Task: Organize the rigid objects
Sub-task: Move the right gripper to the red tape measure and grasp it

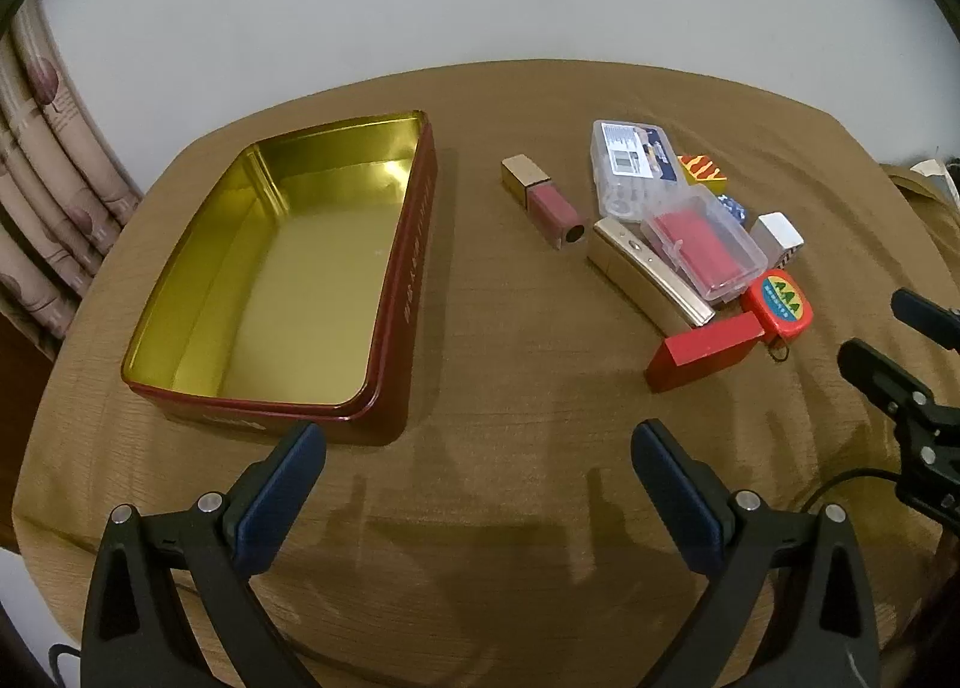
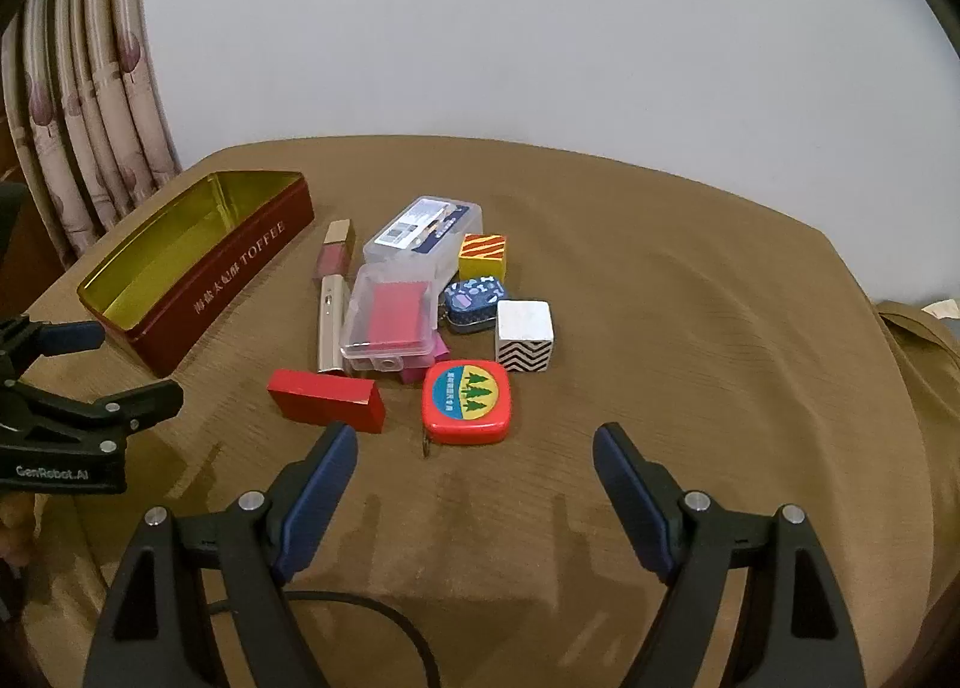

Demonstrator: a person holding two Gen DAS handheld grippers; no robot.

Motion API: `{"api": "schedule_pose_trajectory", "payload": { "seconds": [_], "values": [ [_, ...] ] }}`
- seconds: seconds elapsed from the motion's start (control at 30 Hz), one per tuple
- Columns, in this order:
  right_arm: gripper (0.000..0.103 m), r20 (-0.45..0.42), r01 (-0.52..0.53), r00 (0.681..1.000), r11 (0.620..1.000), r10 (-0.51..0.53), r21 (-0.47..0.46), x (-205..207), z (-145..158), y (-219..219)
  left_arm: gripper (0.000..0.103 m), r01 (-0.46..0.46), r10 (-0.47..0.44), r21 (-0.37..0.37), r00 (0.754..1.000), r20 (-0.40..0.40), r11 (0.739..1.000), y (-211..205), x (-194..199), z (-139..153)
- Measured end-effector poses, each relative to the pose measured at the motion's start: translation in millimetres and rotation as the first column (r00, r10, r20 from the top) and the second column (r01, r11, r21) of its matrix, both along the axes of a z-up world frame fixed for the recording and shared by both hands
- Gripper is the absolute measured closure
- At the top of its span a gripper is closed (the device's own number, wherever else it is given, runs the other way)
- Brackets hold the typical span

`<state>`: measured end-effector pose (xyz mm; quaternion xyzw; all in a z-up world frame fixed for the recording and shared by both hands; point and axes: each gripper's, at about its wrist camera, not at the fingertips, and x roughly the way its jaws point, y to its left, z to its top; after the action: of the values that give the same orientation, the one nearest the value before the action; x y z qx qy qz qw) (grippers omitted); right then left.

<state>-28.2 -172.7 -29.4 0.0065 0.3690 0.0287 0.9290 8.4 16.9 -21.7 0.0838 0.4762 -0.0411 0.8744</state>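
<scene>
- On a table covered with a brown cloth [image 2: 690, 298], an open red tin [image 1: 396, 292] with a gold inside is seen at the left; nothing is seen lying in it, though in the right wrist view most of its floor is hidden by the near wall lettered "TOFFEE".
- Right of the tin, well apart from it, a cluster of small rigid things is laid: a pink lip-gloss tube [image 1: 549, 202] with a gold cap, a gold flat bar [image 1: 645, 277], a red block [image 2: 327, 399] and a red tape measure [image 2: 467, 401].
- A clear case with a red insert [image 2: 393, 325] is rested across the gold bar; something pink beneath it is mostly covered and cannot be made out.
- A second clear case [image 2: 423, 238], a yellow striped cube [image 2: 482, 256], a blue patterned keychain [image 2: 474, 301] and a white zigzag cube [image 2: 523, 335] are found behind; in the left wrist view the keychain is nearly hidden.
- The left gripper [image 1: 478, 457] is held wide apart over bare cloth, gripping nothing.
- The right gripper [image 2: 475, 457] is likewise spread wide and unloaded, just before the tape measure.
</scene>
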Motion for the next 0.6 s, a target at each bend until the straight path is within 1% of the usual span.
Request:
{"api": "schedule_pose_trajectory", "payload": {
  "seconds": [0.1,0.23,0.4,0.6],
  "values": [
    [0.022,-0.018,-0.004,1.0,1.0,0.004,-0.006,7,-5,0,0.001,0.004,-0.004,0.001,1.0,-0.004,1.0,0,1,-1],
    [0.03,-0.068,-0.012,0.998,1.0,0.011,-0.008,18,-14,-3,0.001,0.009,-0.009,0.0,1.0,-0.007,1.0,0,0,-3],
    [0.03,-0.141,-0.04,0.989,0.999,0.037,-0.019,38,-23,-2,0.001,0.014,-0.014,0.004,1.0,-0.014,1.0,-2,1,-6],
    [0.03,-0.17,-0.073,0.983,0.996,0.064,-0.047,59,-27,5,0.001,0.026,-0.026,0.011,1.0,-0.016,1.0,-5,-1,-9]
  ]
}}
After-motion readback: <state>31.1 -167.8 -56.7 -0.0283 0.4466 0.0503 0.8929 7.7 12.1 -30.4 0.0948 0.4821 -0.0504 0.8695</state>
